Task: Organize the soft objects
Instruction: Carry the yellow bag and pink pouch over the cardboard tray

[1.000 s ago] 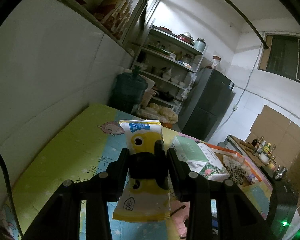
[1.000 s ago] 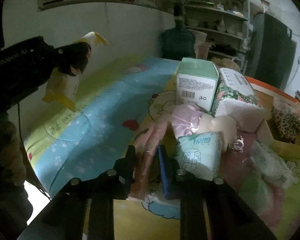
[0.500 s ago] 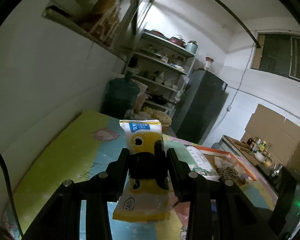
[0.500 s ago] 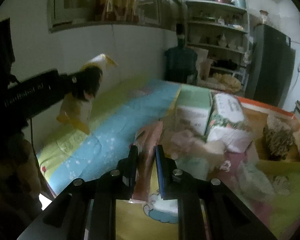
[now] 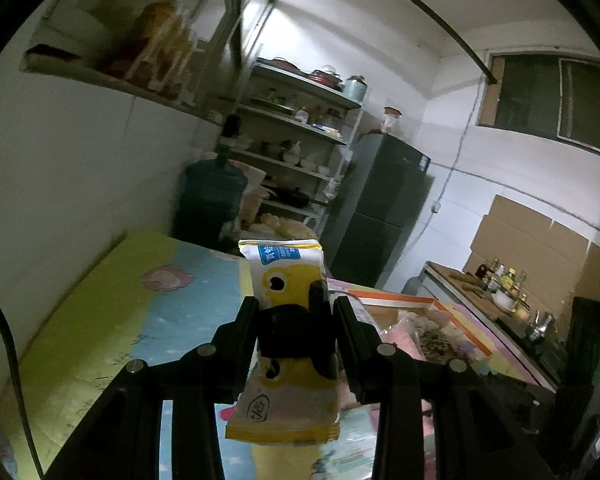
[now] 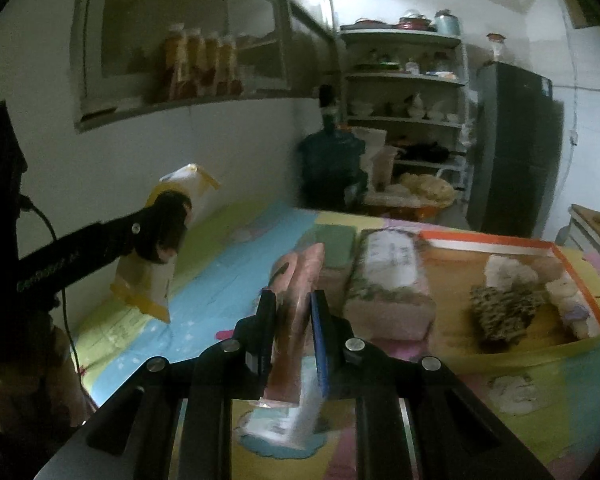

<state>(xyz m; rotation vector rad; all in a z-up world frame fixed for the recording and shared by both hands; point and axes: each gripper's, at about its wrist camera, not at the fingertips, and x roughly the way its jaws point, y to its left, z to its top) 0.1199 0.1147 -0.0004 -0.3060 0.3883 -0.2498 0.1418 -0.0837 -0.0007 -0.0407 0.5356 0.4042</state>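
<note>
My left gripper (image 5: 294, 304) is shut on a yellow tissue pack (image 5: 286, 276) with a cartoon face and holds it up above the table; the pack also shows in the right wrist view (image 6: 148, 276), held at the left. My right gripper (image 6: 293, 300) is shut on a pink tissue pack (image 6: 296, 300) and holds it lifted over the table's colourful cloth (image 6: 204, 280). Behind it lie a green tissue box (image 6: 332, 246) and a floral tissue pack (image 6: 392, 272).
An orange-rimmed tray (image 6: 488, 240) at the right holds several soft items, among them a spotted one (image 6: 500, 308). A water jug (image 6: 332, 168), shelves (image 6: 404, 76) and a dark fridge (image 6: 516, 148) stand beyond the table. A wall runs along the left.
Both grippers have risen with their packs. The right gripper has lifted the pink pack off the pile, and the table items now sit lower in both views.
</note>
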